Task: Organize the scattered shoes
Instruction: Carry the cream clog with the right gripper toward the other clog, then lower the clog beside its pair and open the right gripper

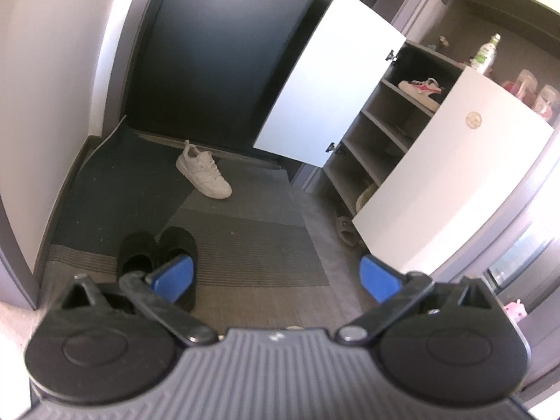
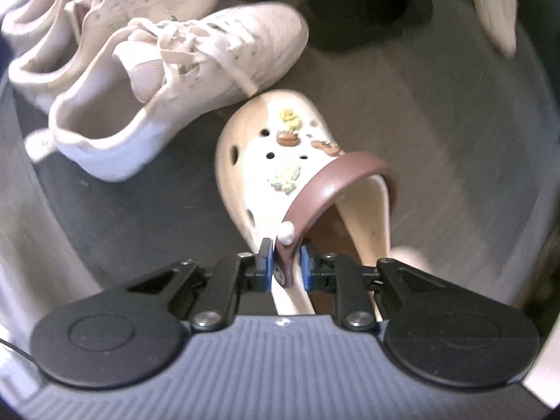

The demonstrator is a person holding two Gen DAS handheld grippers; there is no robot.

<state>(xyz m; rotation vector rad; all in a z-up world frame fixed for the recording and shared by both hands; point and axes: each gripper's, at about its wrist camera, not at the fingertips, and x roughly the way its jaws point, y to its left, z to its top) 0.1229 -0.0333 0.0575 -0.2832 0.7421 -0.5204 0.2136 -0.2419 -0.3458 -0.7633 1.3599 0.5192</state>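
Right tool (image 2: 284, 259): jaws nearly closed, clamped on the side wall of a cream clog (image 2: 276, 161) where its brown strap (image 2: 336, 182) pivots. One blue pad sits outside the wall, the other inside. The clog carries small charms on its upper and points away from the camera, toe toward the sneakers. Whether its sole touches the floor (image 2: 437, 133) cannot be told; the view is blurred.

Just beyond the clog's toe lies a white sneaker (image 2: 168, 80), laces loose, one lace end touching or nearly touching the toe. A second white sneaker (image 2: 105, 3) lies beside it, farther left. A dark shoe (image 2: 364, 10) shows at the top, and a pale blurred object at top right cannot be identified.

Left tool (image 1: 276, 274): jaws wide apart, holding nothing, hanging above a grey mat (image 1: 245, 238). A pair of black shoes (image 1: 157, 252) stands side by side on the mat near the left finger. A lone white sneaker (image 1: 204, 175) lies farther off, near the dark door (image 1: 217, 52).

To the right stands a shoe cabinet (image 1: 385, 126) with both white doors open. A white-and-red shoe (image 1: 421, 91) rests on an upper shelf. A bottle (image 1: 484, 54) stands on top.
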